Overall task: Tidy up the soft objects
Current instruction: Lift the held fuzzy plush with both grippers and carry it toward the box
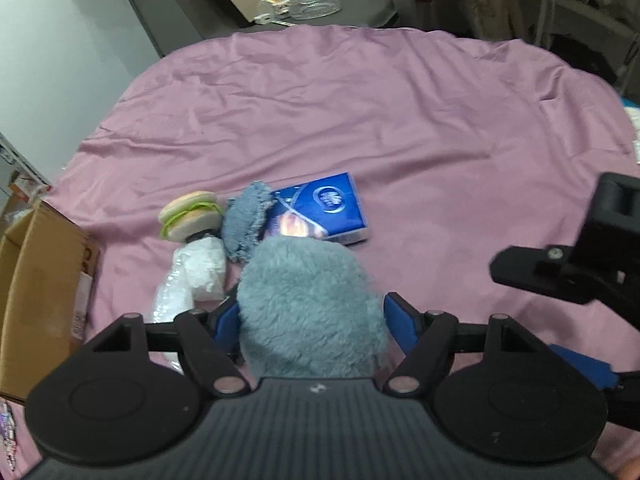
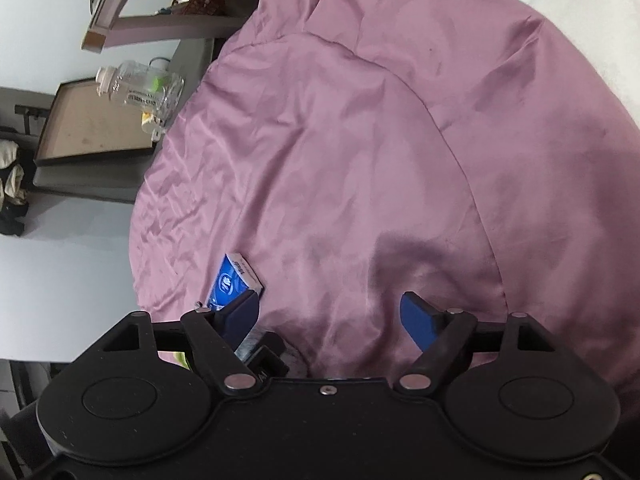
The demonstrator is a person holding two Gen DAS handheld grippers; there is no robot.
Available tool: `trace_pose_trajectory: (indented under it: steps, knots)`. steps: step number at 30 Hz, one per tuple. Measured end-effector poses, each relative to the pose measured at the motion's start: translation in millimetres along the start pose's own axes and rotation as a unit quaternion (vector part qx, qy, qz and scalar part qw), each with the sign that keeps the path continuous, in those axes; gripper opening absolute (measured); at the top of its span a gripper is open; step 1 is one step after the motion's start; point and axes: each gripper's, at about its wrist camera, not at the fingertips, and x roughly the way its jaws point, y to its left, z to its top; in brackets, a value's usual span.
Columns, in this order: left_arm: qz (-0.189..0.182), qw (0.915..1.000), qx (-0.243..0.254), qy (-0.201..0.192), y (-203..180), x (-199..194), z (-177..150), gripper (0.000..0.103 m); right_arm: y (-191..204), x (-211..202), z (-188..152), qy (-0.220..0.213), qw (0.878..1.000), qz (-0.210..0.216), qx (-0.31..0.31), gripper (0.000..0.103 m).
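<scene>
Grey plush (image 1: 308,300) between spread left gripper (image 1: 312,320), unseen from empty, spread right gripper (image 2: 332,320).

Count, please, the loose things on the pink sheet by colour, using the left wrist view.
Grey-blue: 2, fluffy toy, small cloth
Dark blue: 1, packet
Beige and green: 1, plush burger
White: 1, plastic bag
Total: 5

Dim, soft indoor light; slight blur, strong fisheye edge warping.
</scene>
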Motion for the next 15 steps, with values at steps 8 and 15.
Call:
trace_pose_trajectory:
  steps: [8,15]
  knots:
    - [0.010,0.9998,-0.019,-0.005,32,-5,0,0.073,13,17,-4,0.026,0.999,-0.005,-0.031,0.078]
    - [-0.014,0.9980,-0.052,-0.032,68,-18,-6,0.073,31,14,-14,0.019,0.997,0.016,-0.067,0.075]
